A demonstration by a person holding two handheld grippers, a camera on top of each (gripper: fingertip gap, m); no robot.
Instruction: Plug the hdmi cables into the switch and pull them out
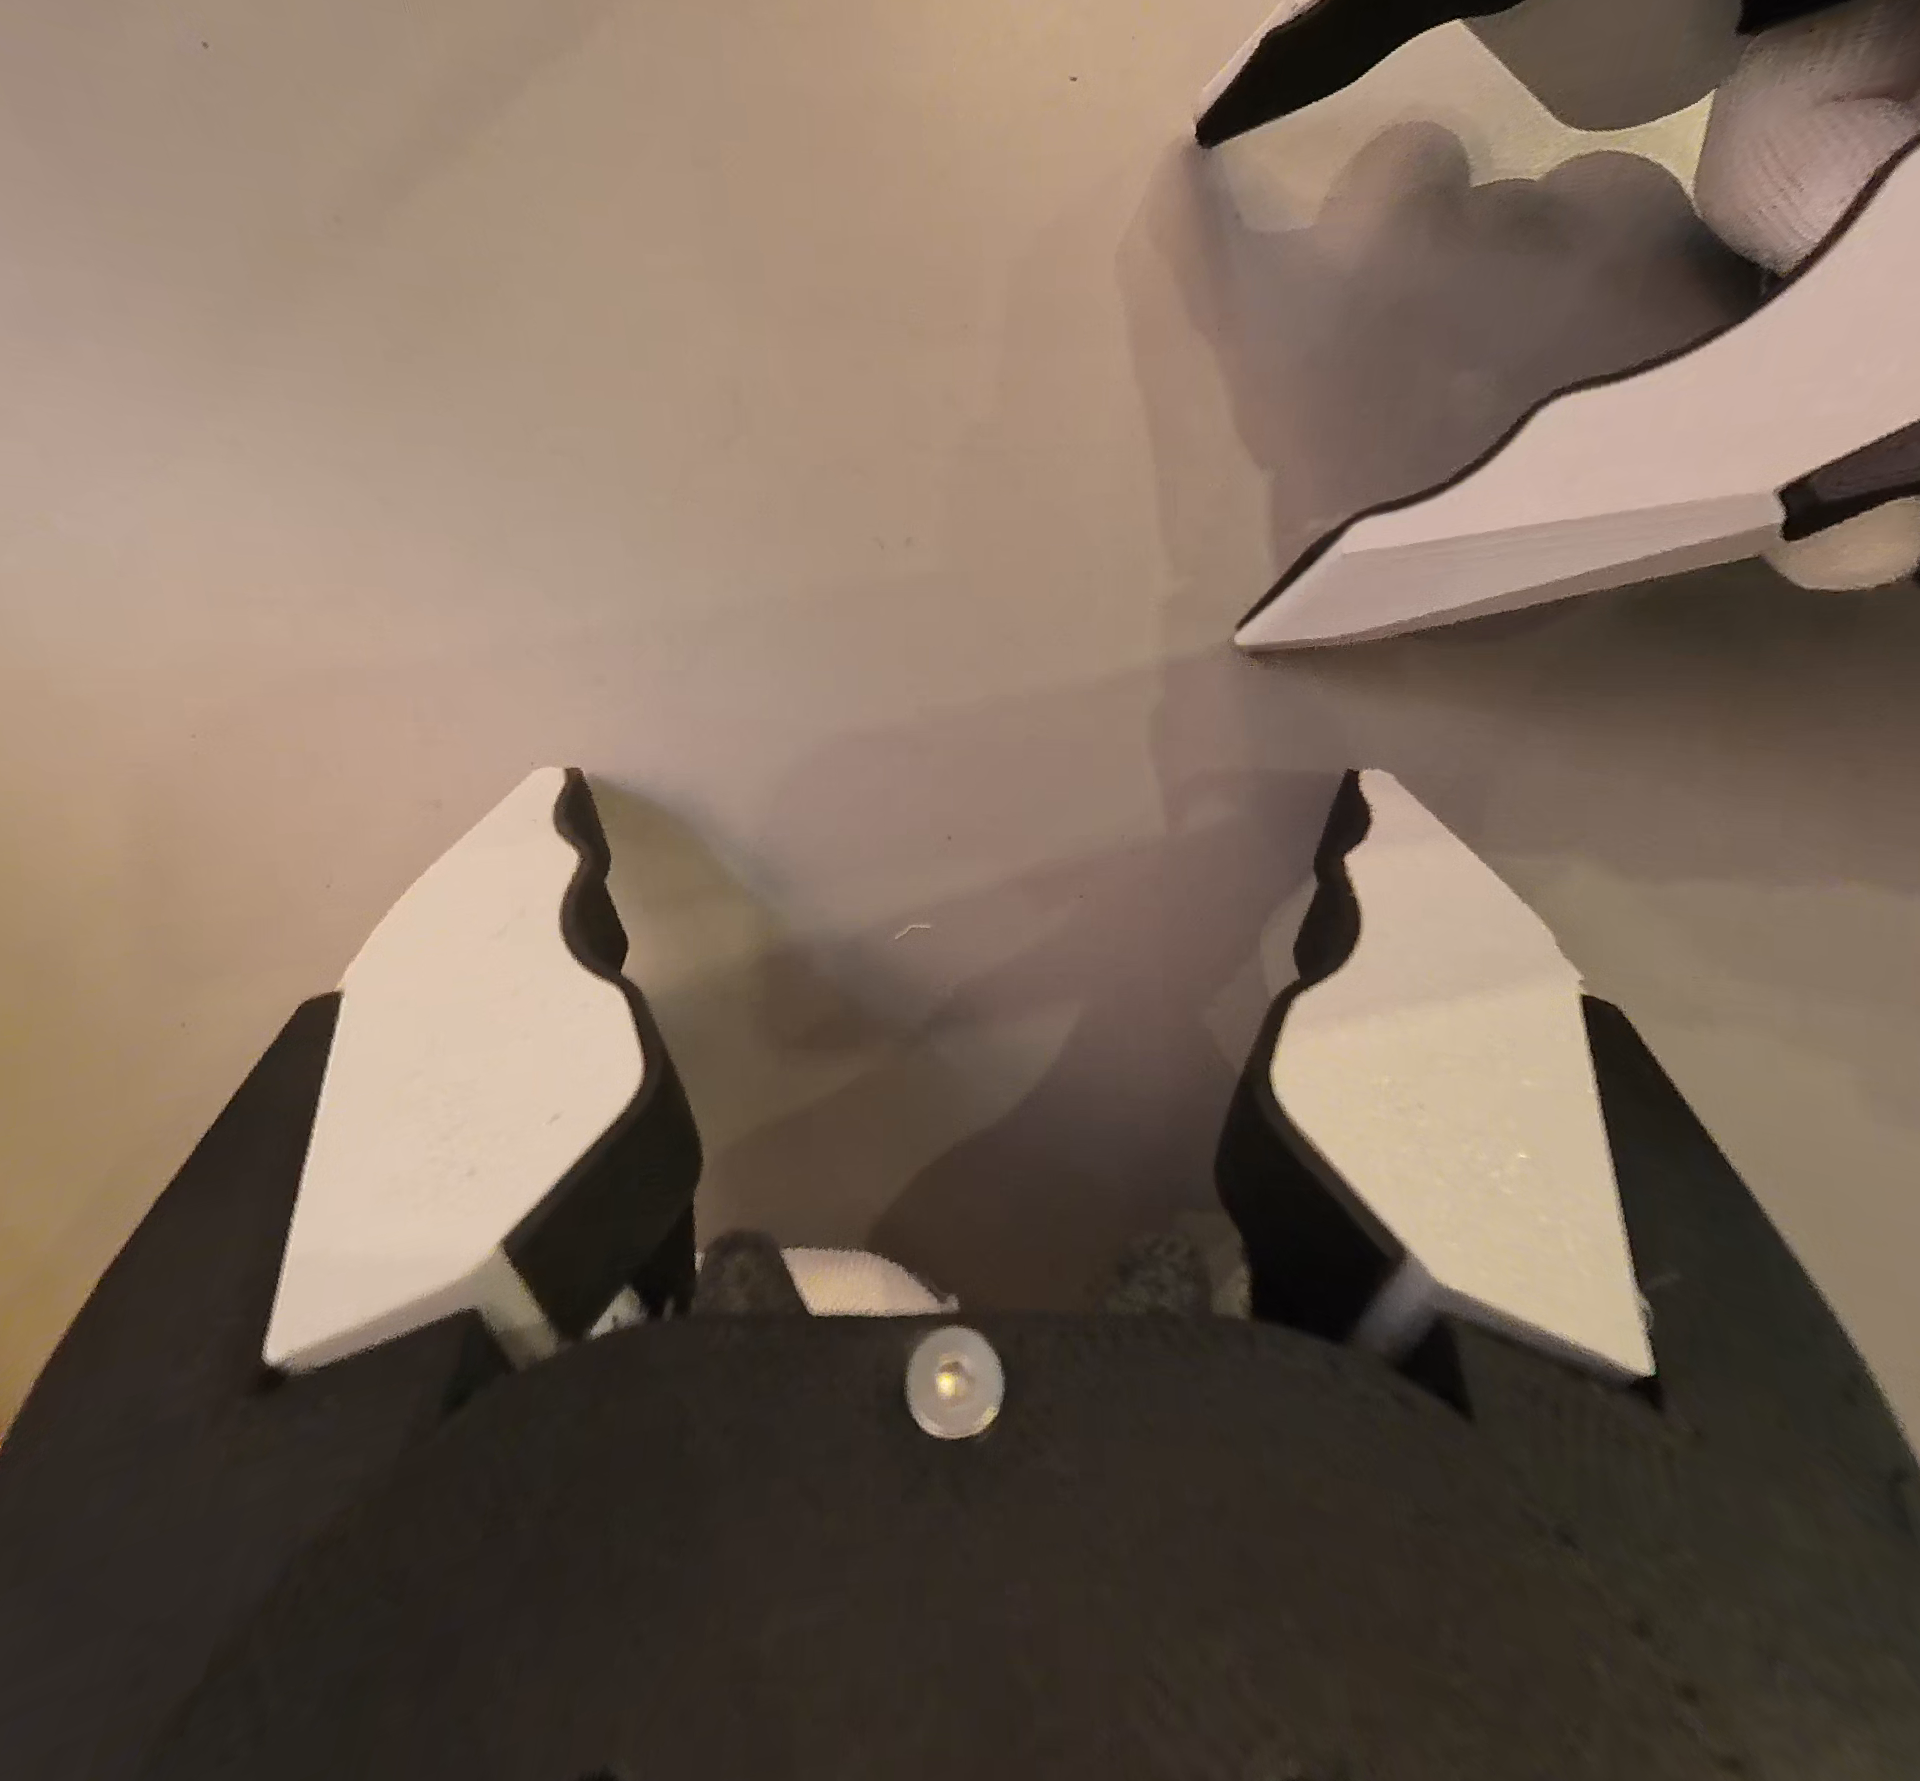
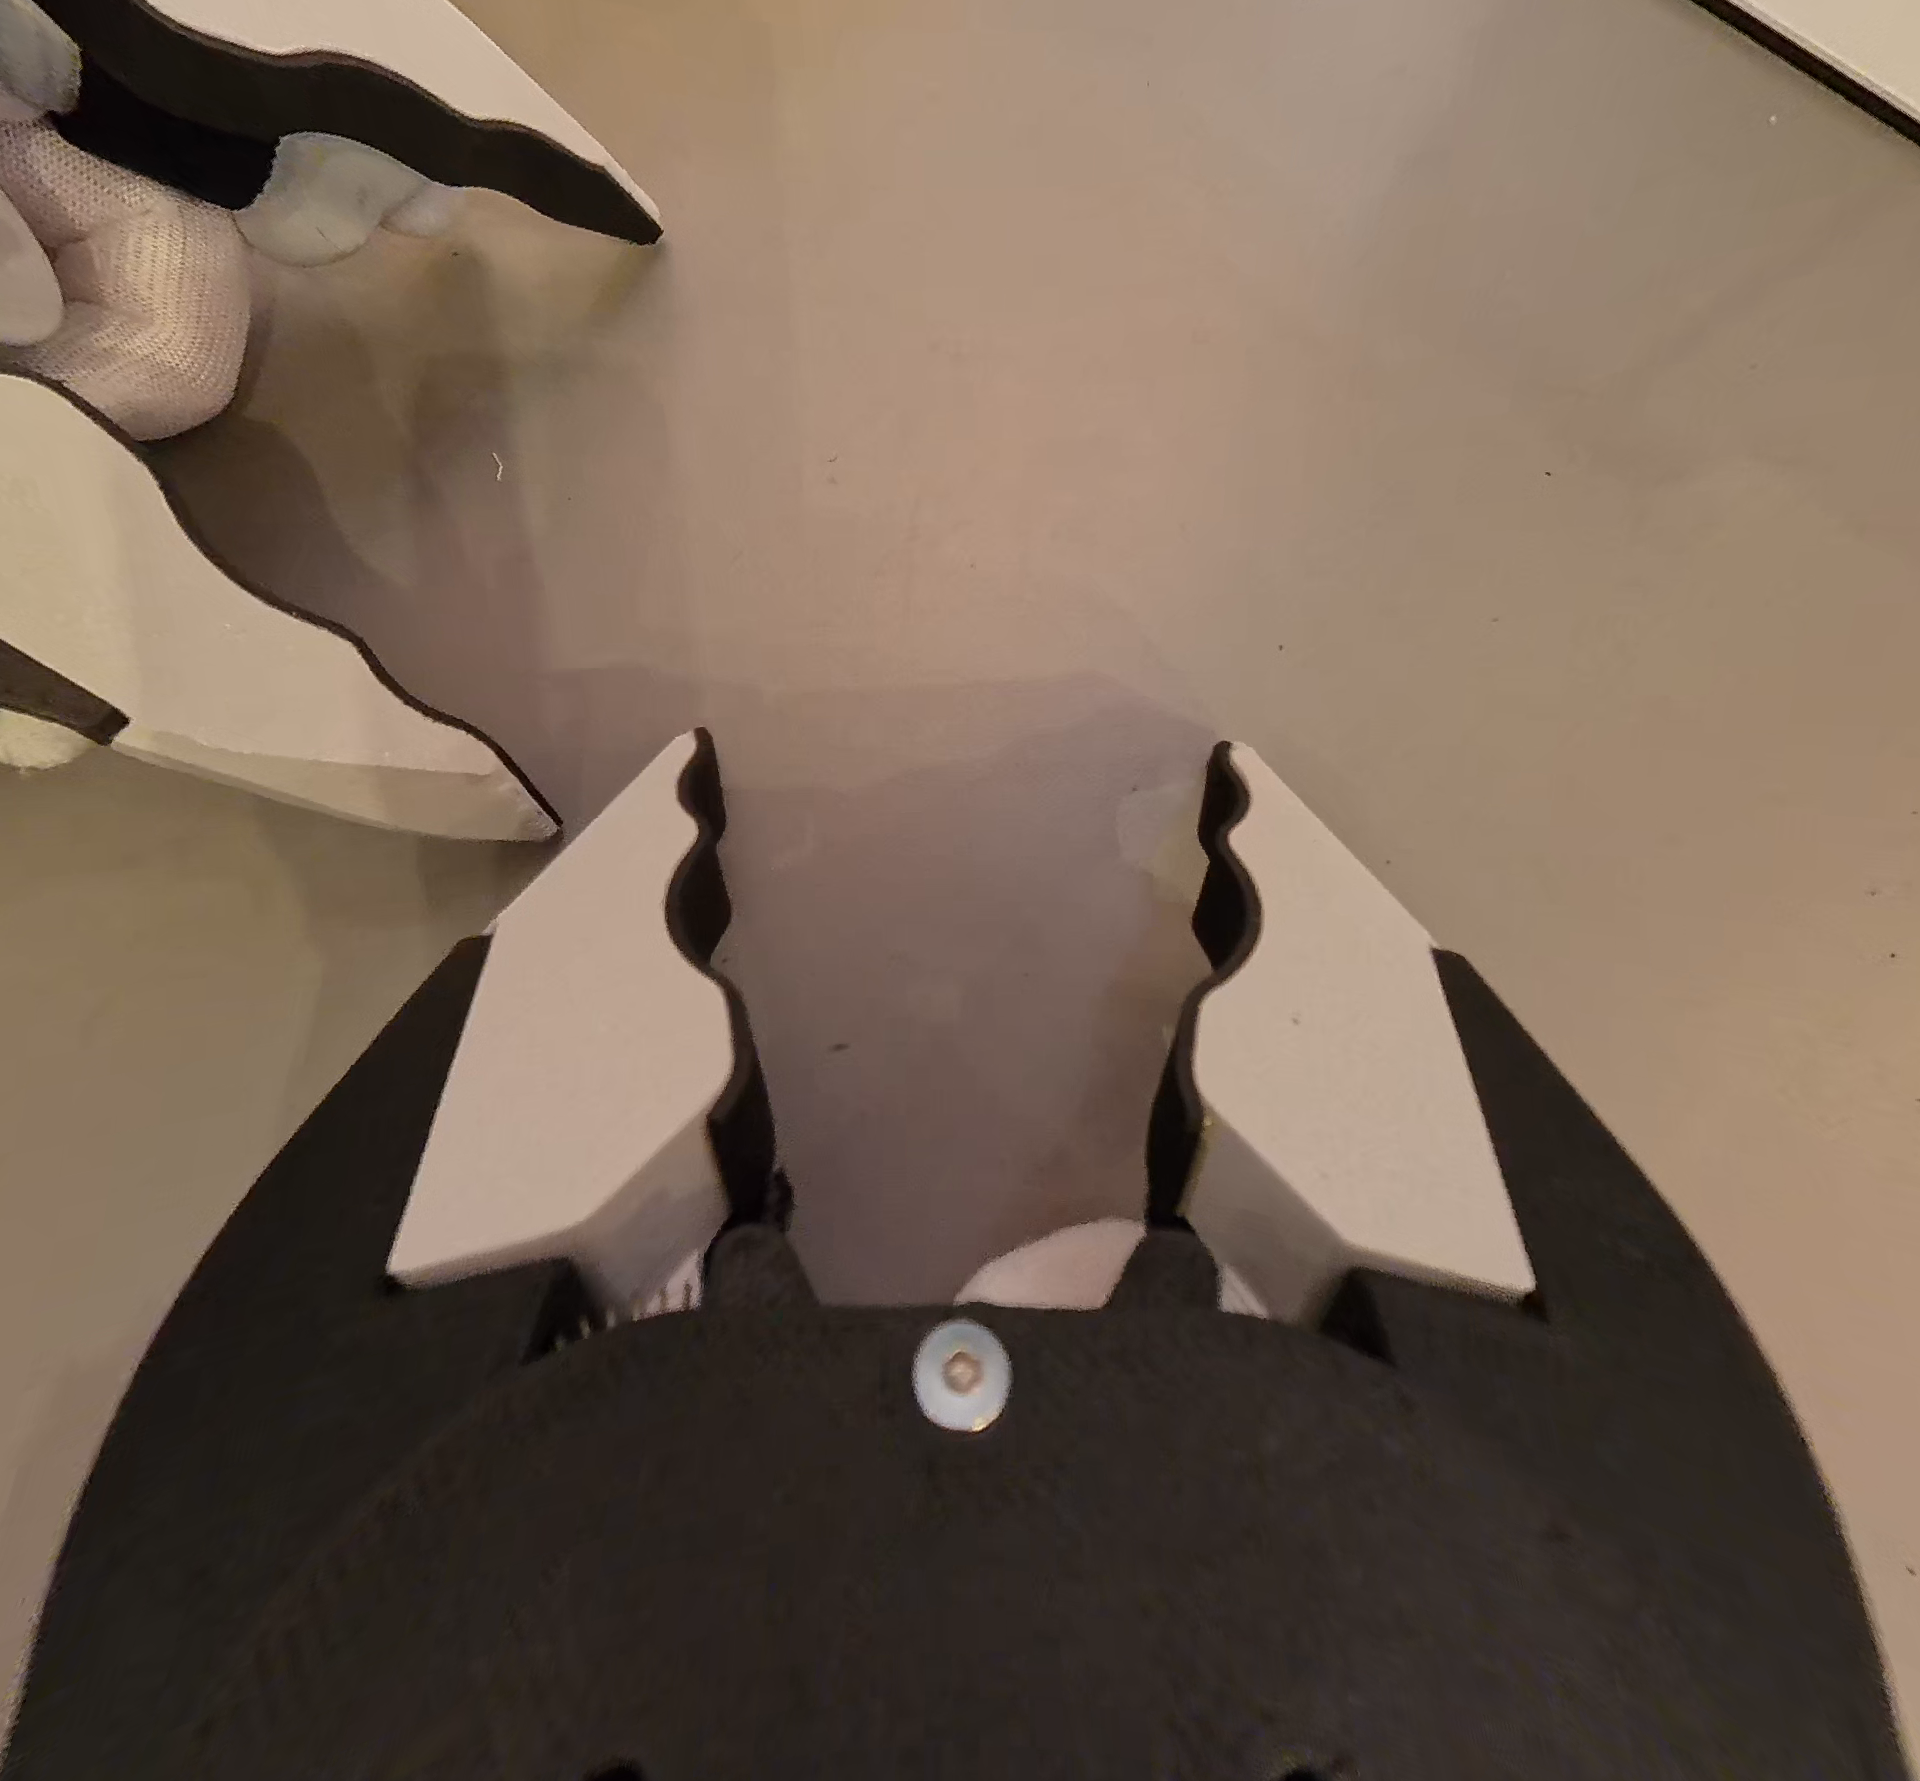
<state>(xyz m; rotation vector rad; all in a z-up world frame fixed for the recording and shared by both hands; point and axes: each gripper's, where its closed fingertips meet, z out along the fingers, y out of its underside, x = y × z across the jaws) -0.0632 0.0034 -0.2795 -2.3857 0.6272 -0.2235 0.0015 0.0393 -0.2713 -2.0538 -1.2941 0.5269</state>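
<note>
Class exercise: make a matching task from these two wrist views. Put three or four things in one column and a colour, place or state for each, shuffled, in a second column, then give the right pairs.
Column 1:
1. left gripper
2. table
3. glove
4. screw

Column 2:
A. white knit
B. open, holding nothing
C. plain grey-beige
D. set in a black gripper body

Pairs: 1-B, 2-C, 3-A, 4-D

The left gripper (image 1: 961,775) and right gripper (image 2: 961,739) hang side by side over the table (image 2: 1039,381).
</note>
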